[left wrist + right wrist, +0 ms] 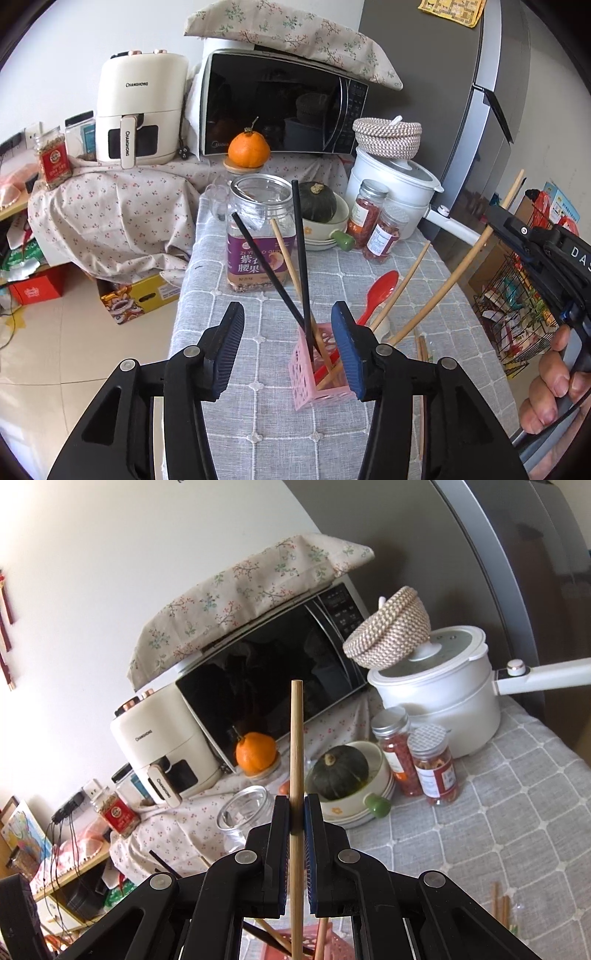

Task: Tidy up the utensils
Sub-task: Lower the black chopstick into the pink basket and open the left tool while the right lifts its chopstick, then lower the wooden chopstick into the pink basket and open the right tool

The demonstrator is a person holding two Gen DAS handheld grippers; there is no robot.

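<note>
The bench (236, 373), under a grey quilted cloth, carries everything here, and its back edge is crowded with things that are no part of the sorting: a black microwave (280, 107) with a floral cloth over it, a white electric pot (391, 192) topped by a woven basket, a clear cashew jar (260, 236), and a dark green squash (317, 201) in a bowl. Nearer the camera stands the pink utensil holder (314, 369), a small lattice basket that already holds two black chopsticks (301, 258) and a wooden one, all leaning outward because the holder is short and open. The left gripper (288, 354) sits low with its jaws spread wide, one on either side of the holder without touching it; this looks like a stance for steadying the light basket so it does not tip as more pieces go in. The right gripper (296, 812) has its jaws closed on a bamboo chopstick (296, 746), gripped partway along so its lower end points down into the holder, seemingly mid-insertion. A red plastic spoon (380, 291) lies on the bench beyond the holder, and a few more wooden chopsticks (423, 347) lie flat to its right, not yet sorted.
</note>
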